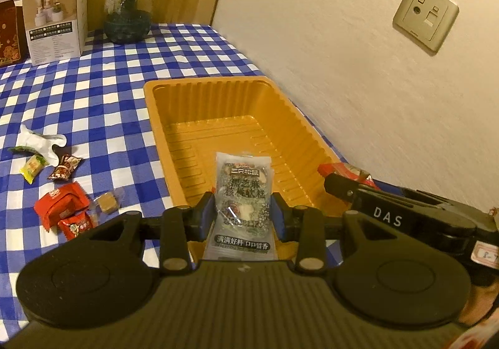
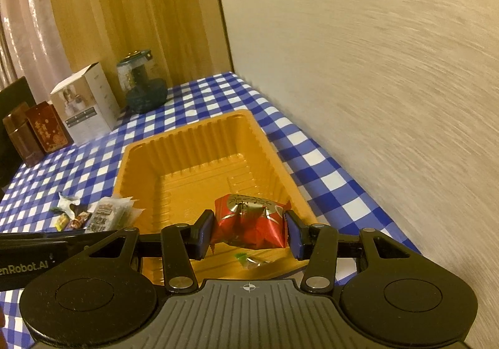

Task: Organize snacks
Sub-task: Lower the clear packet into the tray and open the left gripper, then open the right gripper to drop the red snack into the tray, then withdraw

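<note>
Left gripper (image 1: 243, 211) clamped on a clear grey-printed snack pouch (image 1: 242, 193), blue pads (image 1: 205, 211) pressed against both its sides, pouch upright and raised over the near end of the orange plastic tray (image 1: 218, 105). Right gripper (image 2: 249, 232) clenched on a red foil-wrapped snack (image 2: 252, 224), also held above the tray's near end, just past the rim. On the tray floor beneath it, a small green-and-silver wrapper scrap (image 2: 249, 258). Tray otherwise bare, ribbed walls all round, set on the blue-and-white checked tablecloth (image 1: 93, 93) close beside the wall (image 1: 374, 99). Left of the tray, well apart from it, a scatter of loose snacks: two red packets (image 1: 62, 208), a brown square sweet (image 1: 107, 202), a brown-red wrapped candy (image 1: 64, 168), a yellow-green candy (image 1: 31, 166) and a crumpled white wrapper (image 1: 40, 138). Farther back along the table edge, a white carton (image 1: 56, 18), a dark green glass jar (image 1: 128, 12) beside it, and dark red boxes (image 2: 46, 130) to the left. Wall sockets (image 1: 425, 15) above the tray's side.
</note>
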Demonstrator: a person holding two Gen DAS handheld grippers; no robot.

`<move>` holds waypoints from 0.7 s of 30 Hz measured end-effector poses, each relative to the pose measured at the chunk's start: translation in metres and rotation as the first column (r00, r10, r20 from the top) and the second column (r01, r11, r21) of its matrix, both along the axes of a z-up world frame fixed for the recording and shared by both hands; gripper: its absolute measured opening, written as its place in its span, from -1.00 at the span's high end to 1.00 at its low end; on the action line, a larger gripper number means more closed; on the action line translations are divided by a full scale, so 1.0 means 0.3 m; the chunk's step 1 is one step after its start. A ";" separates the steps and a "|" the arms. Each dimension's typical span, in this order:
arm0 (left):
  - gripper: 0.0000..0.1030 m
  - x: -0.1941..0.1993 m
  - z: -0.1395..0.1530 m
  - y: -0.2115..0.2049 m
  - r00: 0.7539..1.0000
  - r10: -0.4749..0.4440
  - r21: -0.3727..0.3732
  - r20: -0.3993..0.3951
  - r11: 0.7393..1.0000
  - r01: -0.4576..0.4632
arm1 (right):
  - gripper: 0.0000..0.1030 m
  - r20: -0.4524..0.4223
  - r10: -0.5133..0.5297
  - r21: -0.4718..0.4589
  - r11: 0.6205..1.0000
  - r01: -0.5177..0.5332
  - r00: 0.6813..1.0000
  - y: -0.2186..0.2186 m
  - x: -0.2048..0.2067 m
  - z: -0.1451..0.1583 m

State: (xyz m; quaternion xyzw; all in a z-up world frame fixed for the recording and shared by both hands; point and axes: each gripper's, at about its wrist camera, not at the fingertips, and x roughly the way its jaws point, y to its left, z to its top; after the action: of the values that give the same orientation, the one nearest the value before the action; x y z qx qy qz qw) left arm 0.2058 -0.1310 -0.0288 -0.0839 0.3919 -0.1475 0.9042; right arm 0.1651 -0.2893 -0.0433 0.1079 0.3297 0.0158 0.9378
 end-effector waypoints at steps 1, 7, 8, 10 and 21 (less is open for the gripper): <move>0.31 0.004 -0.004 -0.002 1.000 0.002 -0.004 0.007 1.000 -0.002 | 0.06 -0.001 -0.002 0.000 1.000 0.002 1.000 0.000 0.000 -0.001; 0.12 -0.006 -0.003 0.020 0.999 0.023 0.004 0.035 1.000 -0.023 | 0.06 -0.002 -0.010 0.004 1.000 0.010 1.000 0.000 -0.004 -0.004; 0.12 -0.012 -0.003 0.031 0.999 0.030 0.004 0.036 1.000 -0.031 | 0.05 -0.003 -0.009 0.006 1.000 0.009 1.000 -0.001 -0.003 -0.004; 0.12 -0.024 -0.003 0.056 0.998 0.053 0.002 0.033 0.999 -0.053 | 0.05 -0.005 -0.007 0.013 1.000 0.007 1.000 0.002 -0.004 -0.004; 0.12 -0.082 -0.012 0.166 0.992 0.125 -0.012 0.011 0.992 -0.125 | 0.05 0.010 0.024 0.046 0.999 -0.024 1.000 0.037 0.012 0.018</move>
State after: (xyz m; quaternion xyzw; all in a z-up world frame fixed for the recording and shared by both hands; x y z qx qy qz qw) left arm 0.1812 -0.0812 -0.0325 -0.1123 0.3797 -0.0933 0.9135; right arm 0.1688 -0.2782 -0.0379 0.1255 0.3259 0.0353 0.9364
